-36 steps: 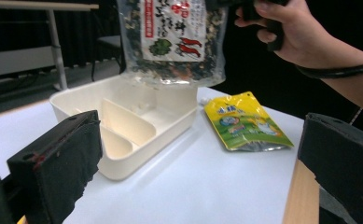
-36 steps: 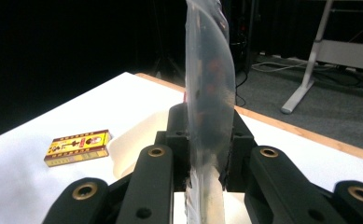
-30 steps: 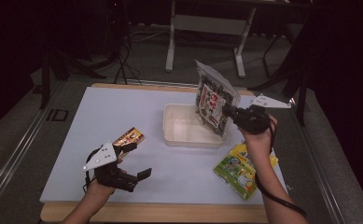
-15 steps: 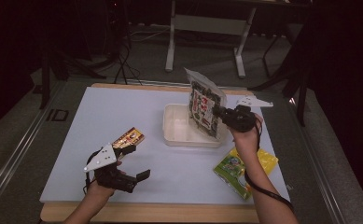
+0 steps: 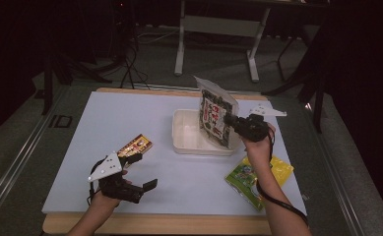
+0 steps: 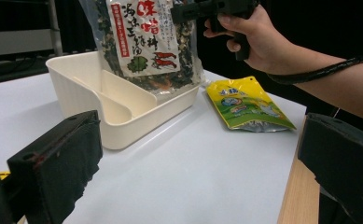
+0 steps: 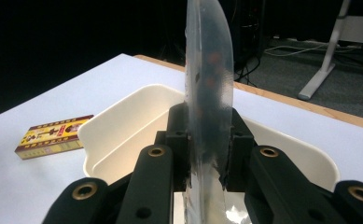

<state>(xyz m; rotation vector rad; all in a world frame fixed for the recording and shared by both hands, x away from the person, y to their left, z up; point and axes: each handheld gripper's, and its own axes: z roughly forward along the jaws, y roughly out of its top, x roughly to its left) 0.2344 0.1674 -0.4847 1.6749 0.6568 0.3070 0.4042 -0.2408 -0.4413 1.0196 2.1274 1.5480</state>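
My right gripper [image 5: 230, 120] is shut on a clear bag of dark dried food with a white and red label [image 5: 214, 116], held upright with its lower end inside the cream tray [image 5: 181, 142]. In the right gripper view the bag [image 7: 208, 84] stands edge-on between the two pads [image 7: 178, 140]. The left gripper view shows the same bag [image 6: 142, 42] hanging over the tray [image 6: 76, 88]. My left gripper [image 5: 142, 171] rests low near the front left of the table, jaws wide open with nothing between them.
A yellow and brown flat box [image 5: 136, 146] lies on the white table just beyond the left gripper. A green and yellow pouch [image 5: 250, 178] lies at the front right, under the right forearm. The table's wooden front edge [image 5: 169, 223] runs close behind both hands.
The right gripper has carried the bag leftward and down, from above the tray's right rim to inside the tray. The left gripper has stayed put.
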